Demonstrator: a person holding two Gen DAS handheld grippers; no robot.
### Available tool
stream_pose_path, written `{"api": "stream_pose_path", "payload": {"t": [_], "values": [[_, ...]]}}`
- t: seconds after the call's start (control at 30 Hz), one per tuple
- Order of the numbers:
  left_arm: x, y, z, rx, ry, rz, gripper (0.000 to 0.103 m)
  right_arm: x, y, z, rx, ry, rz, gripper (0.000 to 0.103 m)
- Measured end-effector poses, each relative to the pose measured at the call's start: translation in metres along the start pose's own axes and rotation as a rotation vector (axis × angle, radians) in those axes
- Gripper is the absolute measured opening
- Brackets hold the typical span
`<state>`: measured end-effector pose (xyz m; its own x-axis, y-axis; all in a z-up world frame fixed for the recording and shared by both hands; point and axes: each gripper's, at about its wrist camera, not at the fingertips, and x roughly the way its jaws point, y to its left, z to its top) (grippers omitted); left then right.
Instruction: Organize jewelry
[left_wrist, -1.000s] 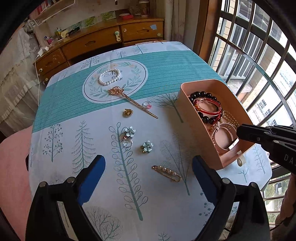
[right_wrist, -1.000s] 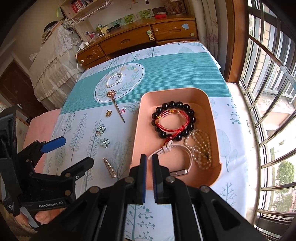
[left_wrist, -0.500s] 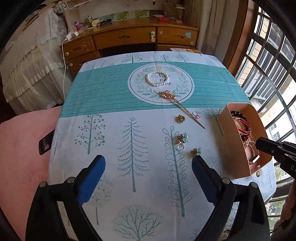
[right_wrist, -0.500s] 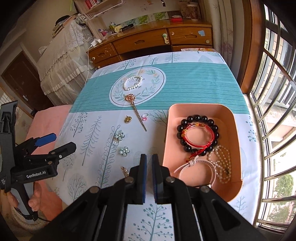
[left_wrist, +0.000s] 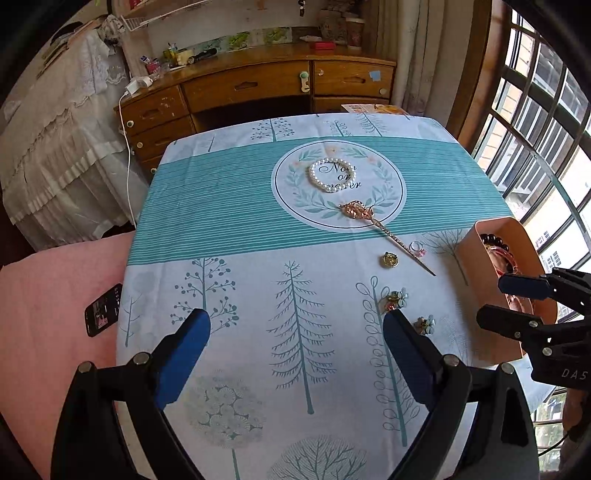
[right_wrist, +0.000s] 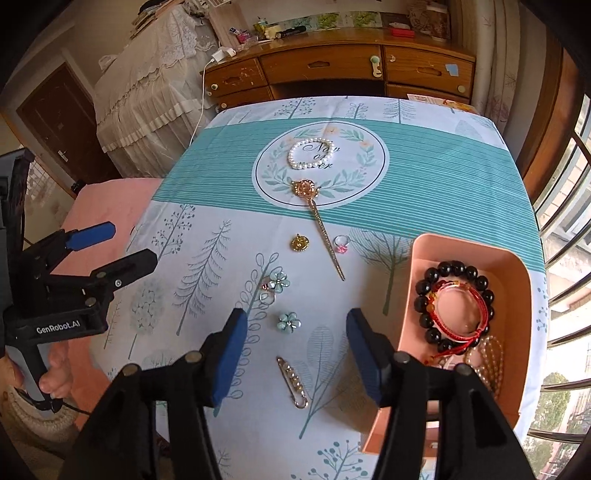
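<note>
My right gripper (right_wrist: 297, 321) hovers over the tablecloth, its jaws opening with nothing pressed between them. Below its gap lie a blue flower earring (right_wrist: 289, 320) and a gold pearl clip (right_wrist: 293, 380). Farther off are a second flower earring (right_wrist: 275, 282), a gold pendant (right_wrist: 300, 243), a pink-stone ring (right_wrist: 341, 243), a gold hairpin (right_wrist: 321, 225) and a pearl bracelet (right_wrist: 312, 153). The pink box (right_wrist: 417, 295) at the right holds a black bead bracelet (right_wrist: 454, 267) and other bracelets. My left gripper (left_wrist: 295, 325) stands open and empty above the table's near left part.
A wooden desk with drawers (left_wrist: 258, 85) stands behind the table. Barred windows (left_wrist: 535, 110) line the right side. A phone (left_wrist: 103, 310) lies on pink bedding beyond the table's left edge. In the left wrist view the right gripper (left_wrist: 495, 301) hangs beside the pink box (left_wrist: 480, 266).
The right jaws, shut in both earlier frames, now stand apart. Both grippers have slid left across the table, so the pink box sits farther right in each view.
</note>
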<state>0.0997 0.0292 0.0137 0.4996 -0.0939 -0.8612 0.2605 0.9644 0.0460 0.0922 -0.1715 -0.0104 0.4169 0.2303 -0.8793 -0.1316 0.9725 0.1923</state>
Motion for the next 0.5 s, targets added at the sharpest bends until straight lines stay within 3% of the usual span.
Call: {"api": "stream_pose_path", "payload": {"t": [0.27,0.43,0.5], "values": [[0.028,-0.004,-0.001,0.092,0.019,-0.022,0.093,0.044,0.016,-0.013,-0.126,0.070,-0.018,0.056],[0.050,-0.004,-0.004,0.121,0.051,-0.080,0.093,0.064,0.024,-0.018,-0.182,0.088,-0.036,0.056],[0.057,-0.003,-0.006,0.121,0.065,-0.102,0.093,0.070,0.025,-0.018,-0.197,0.091,-0.047,0.049]]}}
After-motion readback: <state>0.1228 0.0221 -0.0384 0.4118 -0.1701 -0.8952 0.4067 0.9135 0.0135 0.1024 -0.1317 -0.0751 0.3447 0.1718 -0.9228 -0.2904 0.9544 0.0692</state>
